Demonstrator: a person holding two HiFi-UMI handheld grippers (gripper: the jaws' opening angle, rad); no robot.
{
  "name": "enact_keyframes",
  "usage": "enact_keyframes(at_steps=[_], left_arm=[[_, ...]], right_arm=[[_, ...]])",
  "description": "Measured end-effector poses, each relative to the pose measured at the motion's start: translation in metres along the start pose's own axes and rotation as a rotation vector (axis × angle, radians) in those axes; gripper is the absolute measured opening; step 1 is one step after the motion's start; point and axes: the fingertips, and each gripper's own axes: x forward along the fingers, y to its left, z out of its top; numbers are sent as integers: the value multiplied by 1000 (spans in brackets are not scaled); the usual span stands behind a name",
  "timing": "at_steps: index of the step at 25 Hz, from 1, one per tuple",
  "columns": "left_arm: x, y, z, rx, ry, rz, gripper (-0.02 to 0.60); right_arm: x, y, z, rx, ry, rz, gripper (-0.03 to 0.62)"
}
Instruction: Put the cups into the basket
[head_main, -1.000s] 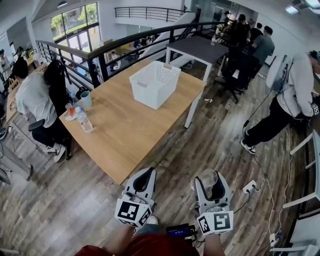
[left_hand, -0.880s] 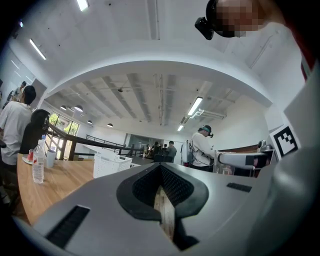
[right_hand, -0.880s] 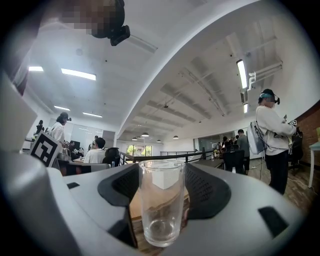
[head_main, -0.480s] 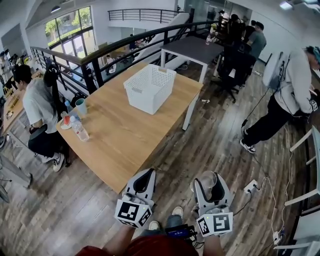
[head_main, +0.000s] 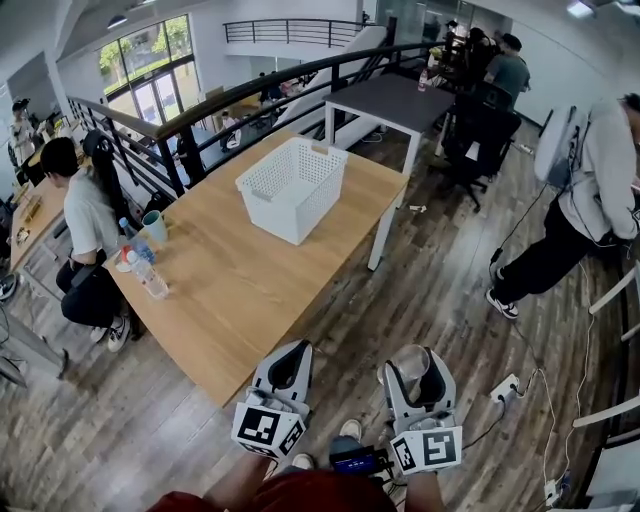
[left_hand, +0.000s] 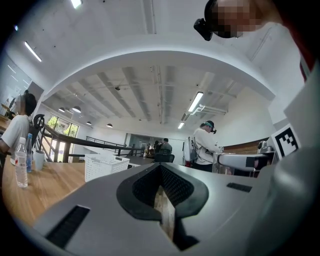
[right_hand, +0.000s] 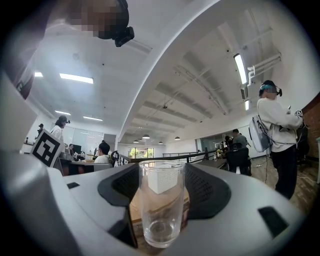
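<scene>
My right fingers (right_hand: 205, 192) are clamped on one clear glass cup (right_hand: 161, 202), a dark pad pressing each side of it. The cup stands upright between them, mouth up. My left fingers (left_hand: 145, 187) are pressed together with only a thin slit between them, and they hold nothing.

I carry two grippers, the left gripper (head_main: 290, 358) and the right gripper (head_main: 418, 362). They are low in front of me, side by side over the wooden floor (head_main: 420, 280).

One white basket (head_main: 293, 188) with perforated walls stands on the one light wooden counter (head_main: 250, 290), towards its far end. The cup in my fingers is well apart from the basket, on its near side and out past the counter's near corner.

Well to the left of the basket, at the counter's left end, I count two plastic bottles (head_main: 148, 279) and one teal cup (head_main: 153, 226), close together. A small red-topped thing sits among them, too small for me to tell what it is. One seated person (head_main: 88, 215) is at that same end.

Beyond the basket stands one dark table (head_main: 395, 95), with a few people gathered at its far side. One standing person (head_main: 600, 180) in a pale top is well to the right of the basket.
</scene>
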Motion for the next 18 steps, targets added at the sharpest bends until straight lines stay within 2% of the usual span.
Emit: enact_keyframes(at_steps=[11, 18], left_arm=[[72, -8, -5, 18, 14, 50, 6], [114, -32, -11, 39, 27, 45, 6]], right_arm=[[45, -64, -1, 2, 0, 33, 281], [57, -105, -3, 18, -11, 38, 281]])
